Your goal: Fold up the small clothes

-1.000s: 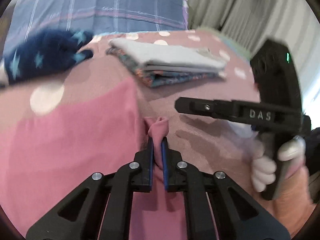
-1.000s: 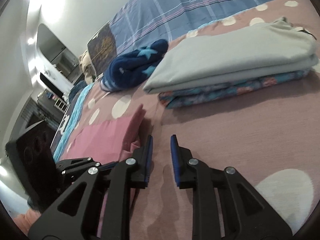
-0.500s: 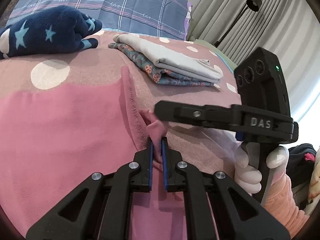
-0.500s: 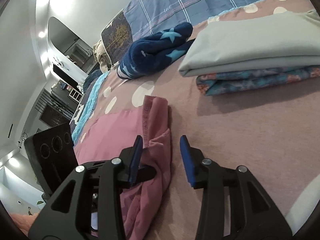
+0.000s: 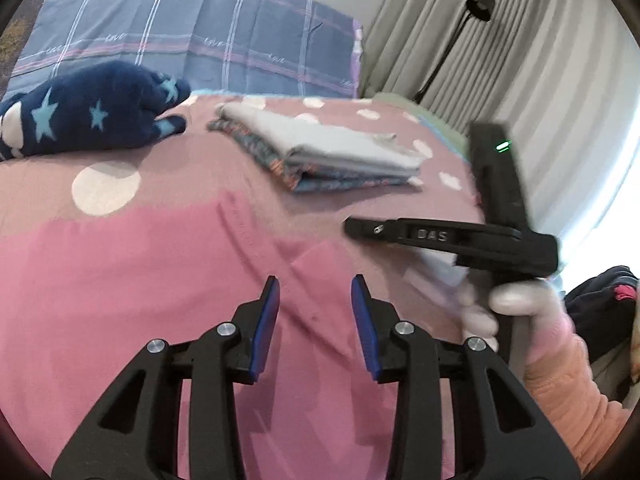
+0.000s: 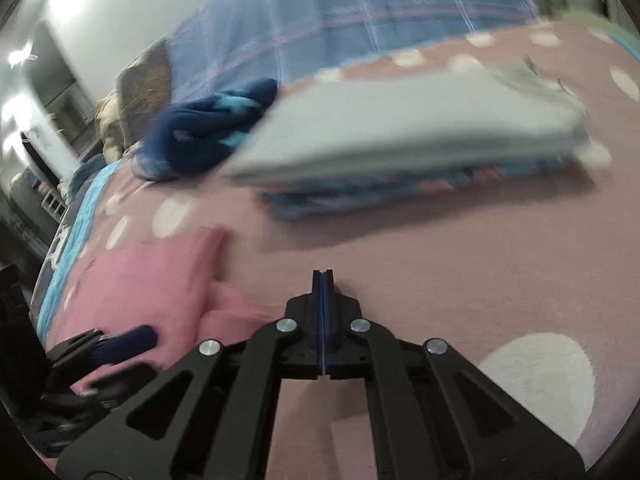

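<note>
Bed: a mauve bedspread with large white dots covers the whole surface; everything below is placed relative to it
Pillow: a grey-blue plaid fabric pillow stands along the far edge of the bedspread, against the wall
Curtains: pale pleated curtains hang beyond the bedspread's far right side, with a black floor lamp in front of them
Pink garment: a pink cotton garment with a stitched hem lies spread flat on the near left part of the bedspread, with a small flap turned up at its right edge; in the right wrist view its edge lies left of the closed fingers, not touching them
Fleece: a bundled navy fleece item with light blue stars sits on the far left of the bedspread, just in front of the pillow
Folded stack: a folded pale grey cloth on top of a folded blue floral-patterned cloth rests on the far middle of the bedspread, well apart from the pink garment
Left gripper: the black two-finger gripper with blue pads hovers over the pink garment's right portion, jaws spread wide, nothing between them
Right gripper: the black gripper marked DAS is held in a white-gloved hand over the bare bedspread right of the pink garment; its blue pads are pressed together with no cloth between them
</note>
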A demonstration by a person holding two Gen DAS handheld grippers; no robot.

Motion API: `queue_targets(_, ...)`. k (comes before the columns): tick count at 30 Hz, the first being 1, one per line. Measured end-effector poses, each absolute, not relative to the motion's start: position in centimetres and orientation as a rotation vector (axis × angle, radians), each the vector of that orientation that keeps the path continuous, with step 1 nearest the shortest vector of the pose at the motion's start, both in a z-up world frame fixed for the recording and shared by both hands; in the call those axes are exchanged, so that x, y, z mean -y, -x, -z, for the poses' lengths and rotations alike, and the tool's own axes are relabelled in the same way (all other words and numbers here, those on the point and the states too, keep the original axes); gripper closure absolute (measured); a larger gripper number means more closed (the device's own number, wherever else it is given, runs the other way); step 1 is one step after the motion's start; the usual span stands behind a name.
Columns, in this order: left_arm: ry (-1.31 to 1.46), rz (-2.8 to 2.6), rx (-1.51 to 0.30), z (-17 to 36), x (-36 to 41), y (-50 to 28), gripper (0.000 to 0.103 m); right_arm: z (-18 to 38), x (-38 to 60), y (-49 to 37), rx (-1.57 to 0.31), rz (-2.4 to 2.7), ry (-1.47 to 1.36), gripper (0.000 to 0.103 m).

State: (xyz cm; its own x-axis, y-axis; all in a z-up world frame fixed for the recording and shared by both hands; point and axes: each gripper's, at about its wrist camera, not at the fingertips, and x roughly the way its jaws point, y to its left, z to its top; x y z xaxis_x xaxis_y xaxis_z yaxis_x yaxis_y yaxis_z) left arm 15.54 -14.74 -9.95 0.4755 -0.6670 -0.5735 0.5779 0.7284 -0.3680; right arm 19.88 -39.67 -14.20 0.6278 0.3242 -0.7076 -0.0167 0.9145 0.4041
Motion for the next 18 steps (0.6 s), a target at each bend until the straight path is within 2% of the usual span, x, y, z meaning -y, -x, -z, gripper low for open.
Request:
queue_targets(3, 0.128, 0.751, -0.773, 10.2, 14.8, -15.8, 0.065, 14.2, 41.5, -19.9, -0.886, -0.289, -0.510, 0.102)
queue_targets(5, 0.143, 0.715, -0.810, 10.8, 14.6, -16.5, 0.065, 13.9, 41.0, -19.6, -0.907, -0.336, -0.494, 0.096)
queue_targets(6, 0.154, 0.700, -0.820, 11.0, 14.4, -16.8, 0.065, 13.9, 40.4, -19.5, -0.932, -0.382, -0.499, 0.091)
queue_targets(7, 0.174, 0.672, -0.830, 11.1, 14.0, -17.1, 0.065, 14.0, 39.8, -19.5, -0.948, -0.417, -0.509, 0.074)
queue_targets(8, 0.189, 0.658, -0.836, 11.3, 13.7, -17.3, 0.065, 14.1, 39.1, -19.5, -0.959, -0.440, -0.508, 0.065)
queue_targets(11, 0.225, 0.661, -0.865, 11.8, 13.3, -17.8, 0.065, 14.4, 37.5, -19.7, -0.991, -0.479, -0.462, 0.063)
queue_targets(12, 0.225, 0.670, -0.878, 12.0, 13.5, -18.0, 0.065, 14.6, 37.1, -19.8, -0.989, -0.479, -0.460, 0.065)
queue_targets(13, 0.219, 0.690, -0.891, 12.2, 13.8, -18.1, 0.065, 14.8, 36.8, -19.6, -0.981, -0.458, -0.450, 0.092)
queue_targets(14, 0.216, 0.709, -0.890, 12.1, 14.0, -18.0, 0.065, 14.7, 36.9, -19.6, -0.972, -0.416, -0.437, 0.098)
queue_targets(18, 0.200, 0.854, -0.893, 12.1, 15.8, -17.7, 0.064, 13.8, 38.3, -19.2, -0.902, -0.222, -0.338, 0.103)
